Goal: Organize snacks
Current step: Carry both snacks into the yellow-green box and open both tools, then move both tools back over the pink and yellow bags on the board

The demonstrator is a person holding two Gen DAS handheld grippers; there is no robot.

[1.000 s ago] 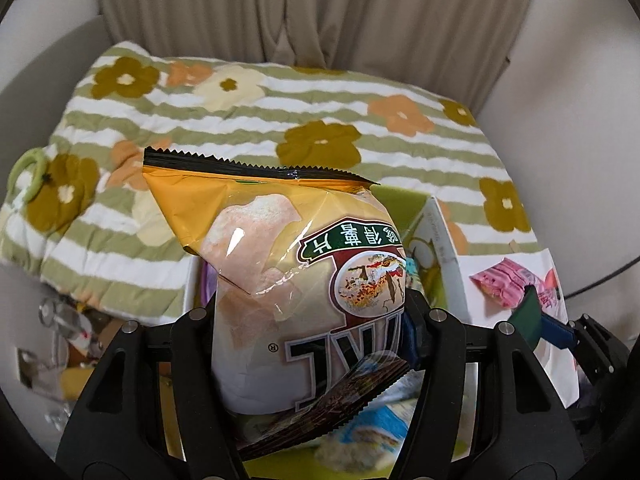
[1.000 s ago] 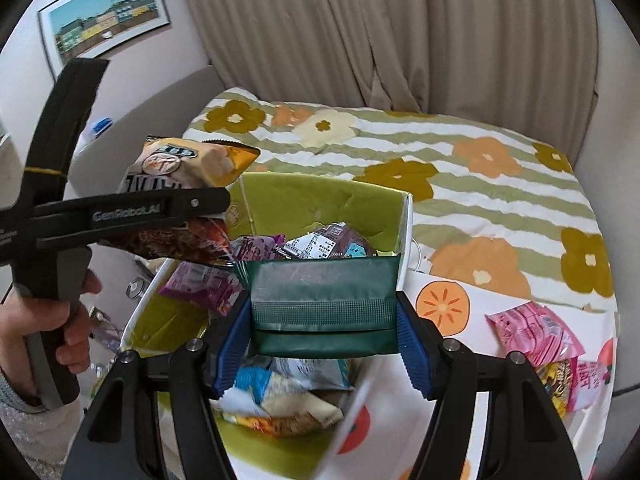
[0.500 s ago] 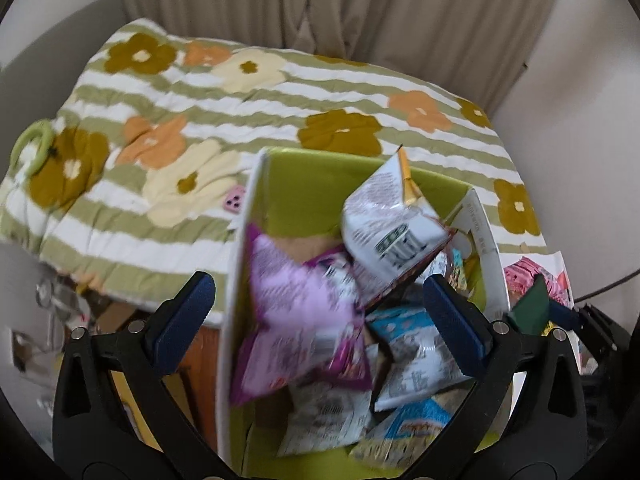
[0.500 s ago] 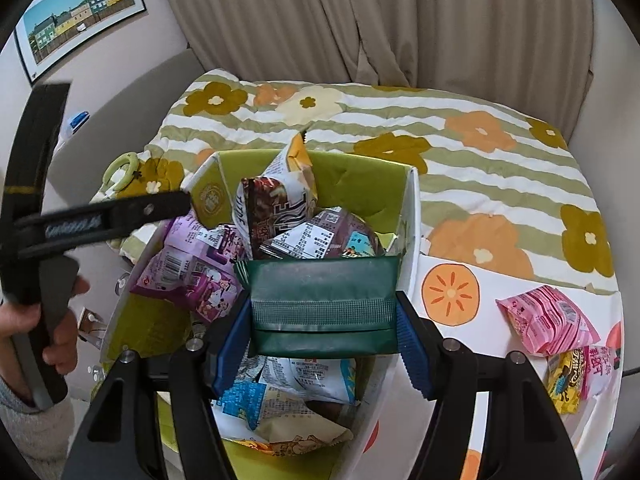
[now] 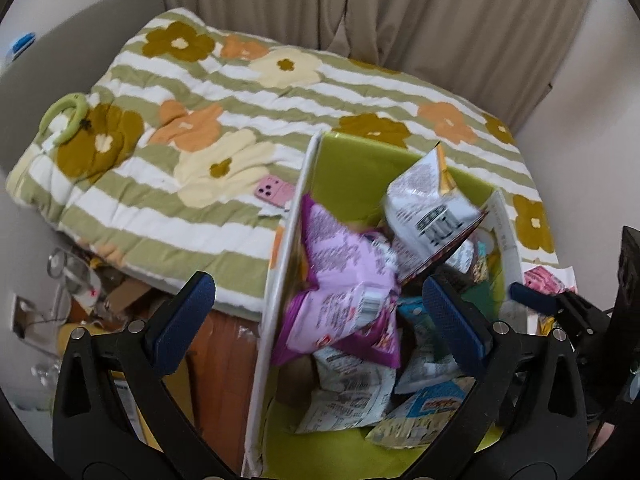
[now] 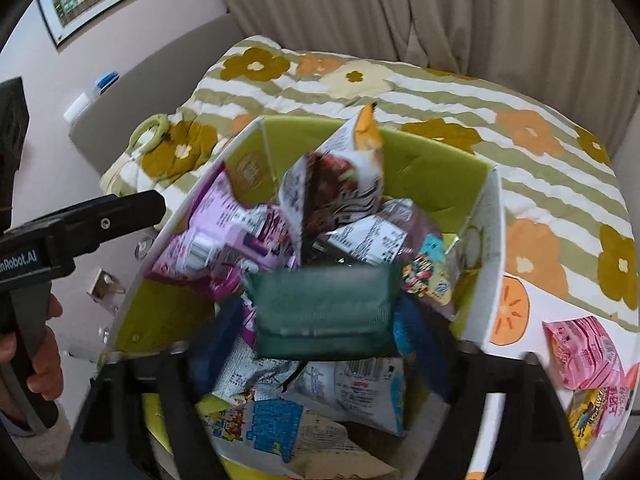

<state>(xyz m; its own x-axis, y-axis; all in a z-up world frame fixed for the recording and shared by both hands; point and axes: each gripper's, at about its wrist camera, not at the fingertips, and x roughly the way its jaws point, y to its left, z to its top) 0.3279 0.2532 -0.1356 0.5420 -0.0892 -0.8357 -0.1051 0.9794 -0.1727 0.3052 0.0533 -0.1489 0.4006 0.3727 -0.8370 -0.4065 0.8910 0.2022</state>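
A white box with a lime-green inside (image 5: 280, 280) (image 6: 488, 264) holds several snack packets. A purple packet (image 5: 344, 280) (image 6: 216, 236) lies at its left, and a white-and-orange chip bag (image 5: 428, 208) (image 6: 340, 176) stands on end at the back. My left gripper (image 5: 320, 320) hangs open and empty over the box's left wall; it also shows from the side as the left gripper (image 6: 80, 232). My right gripper (image 6: 316, 332) is over the box with its jaws opening. A dark green packet (image 6: 320, 308) sits loose between its blurred blue pads (image 6: 416, 332).
The box stands on a fruit-print cloth (image 6: 512, 312) beside a flowered striped quilt (image 5: 224, 128). A pink packet (image 6: 584, 356) and a yellow one (image 6: 596, 408) lie on the cloth at right. A pink phone (image 5: 276, 196) rests on the quilt. A hand (image 6: 40, 360) grips the left tool.
The left gripper let go of the orange chip bag, which dropped into the box, and its jaws spread wide. The right jaws have parted from the green packet. Both grippers sank toward the box.
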